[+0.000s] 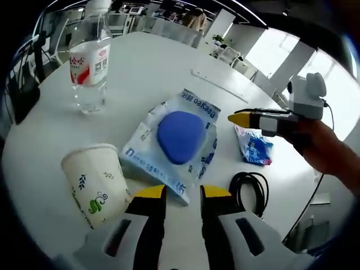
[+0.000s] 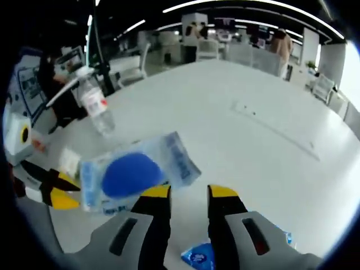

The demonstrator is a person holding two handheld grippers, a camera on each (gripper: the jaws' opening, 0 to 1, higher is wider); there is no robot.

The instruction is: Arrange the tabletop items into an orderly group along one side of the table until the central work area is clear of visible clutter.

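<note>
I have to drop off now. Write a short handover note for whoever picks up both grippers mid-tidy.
Left gripper: open, holds nothing, jaws at the near edge of the blue pouch packet.
Right gripper: open, holds nothing, poised just short of the same packet.

Things: water bottle upright at the far left of the left gripper view; paper cup near the left gripper; small blue wrapper and black cable on the other side of the packet.

Done: nothing grouped yet; items lie spread over the white table.
Left: gather packet, cup, bottle, wrapper and cable along one side.
</note>
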